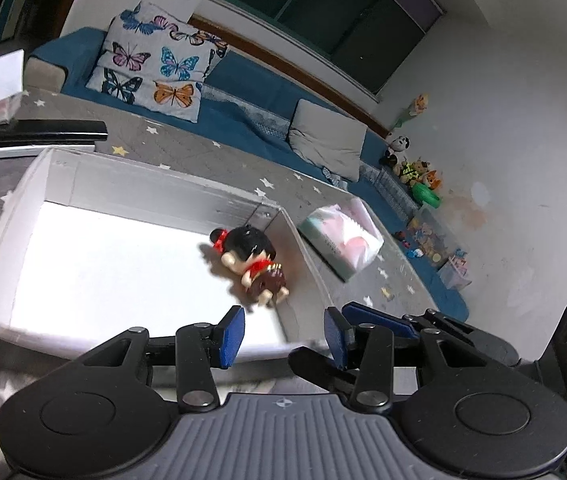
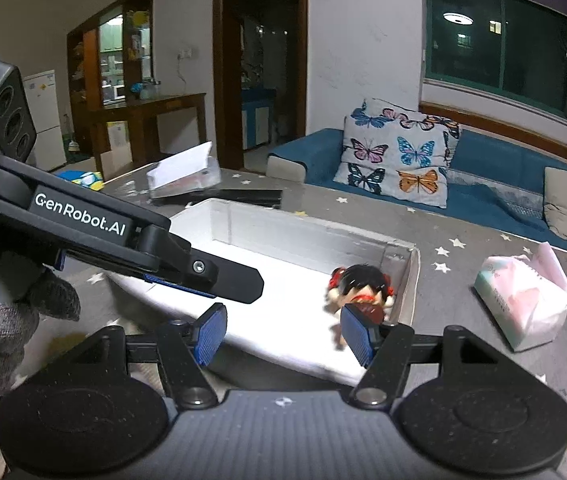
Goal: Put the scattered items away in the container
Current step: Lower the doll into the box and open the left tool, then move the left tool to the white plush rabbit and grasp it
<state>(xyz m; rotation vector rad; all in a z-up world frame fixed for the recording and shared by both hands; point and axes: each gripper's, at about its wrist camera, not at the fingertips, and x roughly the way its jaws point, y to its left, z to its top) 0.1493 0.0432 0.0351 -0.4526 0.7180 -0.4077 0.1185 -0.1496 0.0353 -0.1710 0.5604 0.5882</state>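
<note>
A small doll with black hair and red clothes lies inside the white open box, near its right corner. It also shows in the right wrist view, blurred, in the box. My left gripper is open and empty over the box's near edge, just short of the doll. My right gripper is open and empty above the near edge, its right pad in front of the doll. The left gripper's body crosses the right wrist view.
A tissue pack lies on the star-patterned grey cloth right of the box; it also shows in the right wrist view. Black and white flat boxes lie beyond the box. A blue sofa with a butterfly cushion stands behind.
</note>
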